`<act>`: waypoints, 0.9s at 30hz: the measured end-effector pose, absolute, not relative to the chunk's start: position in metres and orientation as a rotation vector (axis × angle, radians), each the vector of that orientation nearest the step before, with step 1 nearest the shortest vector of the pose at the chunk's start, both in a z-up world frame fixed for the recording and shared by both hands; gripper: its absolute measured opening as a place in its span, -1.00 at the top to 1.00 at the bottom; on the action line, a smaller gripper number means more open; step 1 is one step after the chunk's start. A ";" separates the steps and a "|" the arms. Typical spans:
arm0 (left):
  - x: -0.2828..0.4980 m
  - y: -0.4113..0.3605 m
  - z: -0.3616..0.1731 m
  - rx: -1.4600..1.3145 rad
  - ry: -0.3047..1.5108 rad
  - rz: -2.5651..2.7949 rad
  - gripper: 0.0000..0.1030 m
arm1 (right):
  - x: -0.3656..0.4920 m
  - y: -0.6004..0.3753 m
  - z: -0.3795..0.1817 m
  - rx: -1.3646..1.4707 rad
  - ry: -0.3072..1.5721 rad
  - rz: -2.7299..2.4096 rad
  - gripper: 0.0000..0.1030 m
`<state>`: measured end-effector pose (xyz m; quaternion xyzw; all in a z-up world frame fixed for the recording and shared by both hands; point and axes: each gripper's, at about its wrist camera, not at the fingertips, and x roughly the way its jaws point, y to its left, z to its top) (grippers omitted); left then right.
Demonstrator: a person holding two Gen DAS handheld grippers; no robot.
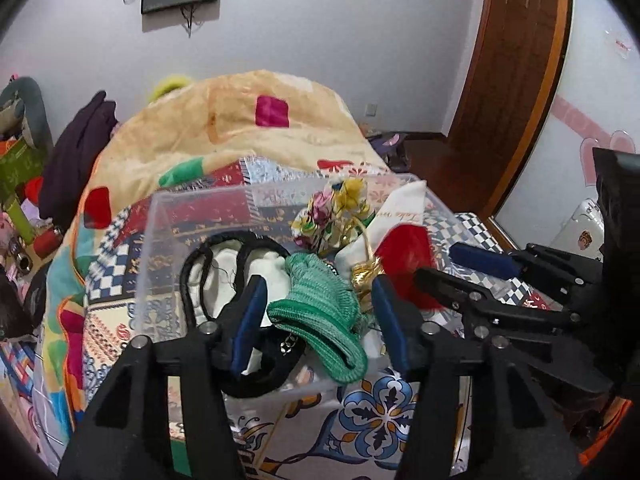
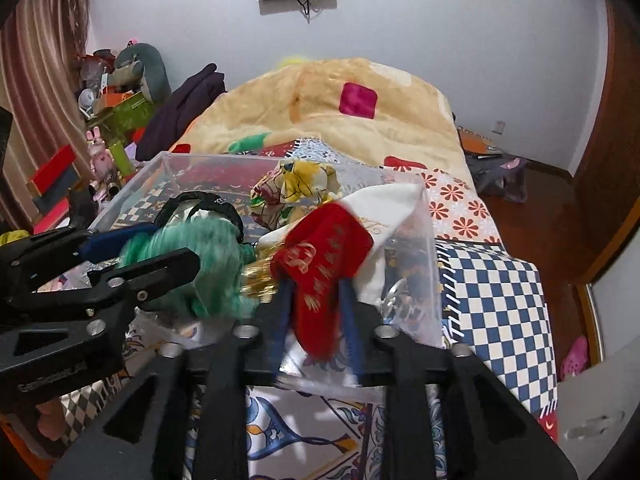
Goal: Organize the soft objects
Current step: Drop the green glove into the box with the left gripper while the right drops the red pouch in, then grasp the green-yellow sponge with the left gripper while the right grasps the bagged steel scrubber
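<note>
Bedroom, pale wall, bed (image 2: 500,280) covered in patchwork and blue-white check fabric, with a fluffy tan blanket (image 1: 240,128) heaped behind. On the bed sits a clear hard plastic bin (image 1: 160,240), rectangular, see-through walls. Inside it: green ribbed knit piece (image 1: 320,312), chunky and folded, draped over the near rim; black corded loop (image 1: 196,264) lying on white cloth; floral satin pouch (image 1: 332,212), shiny and crumpled, at the back; gold tinsel beside it. Left gripper (image 1: 318,312) is spread wide, blue padded fingers either side of the green knit, not pinching it. Right gripper (image 2: 316,292) is clamped on a red velvety pouch (image 2: 324,256) with gold lettering, held at the bin's right corner against white cloth (image 2: 392,200). Edges motion-blurred.
</note>
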<state>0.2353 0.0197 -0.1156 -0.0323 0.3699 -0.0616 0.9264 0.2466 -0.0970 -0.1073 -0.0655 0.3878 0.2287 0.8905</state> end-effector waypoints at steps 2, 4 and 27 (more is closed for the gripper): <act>0.228 0.021 -0.109 -0.068 0.739 -0.122 -0.11 | 0.240 -0.101 -0.100 -0.133 0.775 0.469 0.11; 0.219 0.024 -0.102 -0.074 0.718 -0.117 -0.14 | 0.235 -0.105 -0.093 -0.129 0.752 0.467 0.01; 0.112 0.058 -0.109 -0.075 0.709 0.091 -0.99 | 0.141 -0.109 -0.069 -0.148 0.696 0.550 -0.90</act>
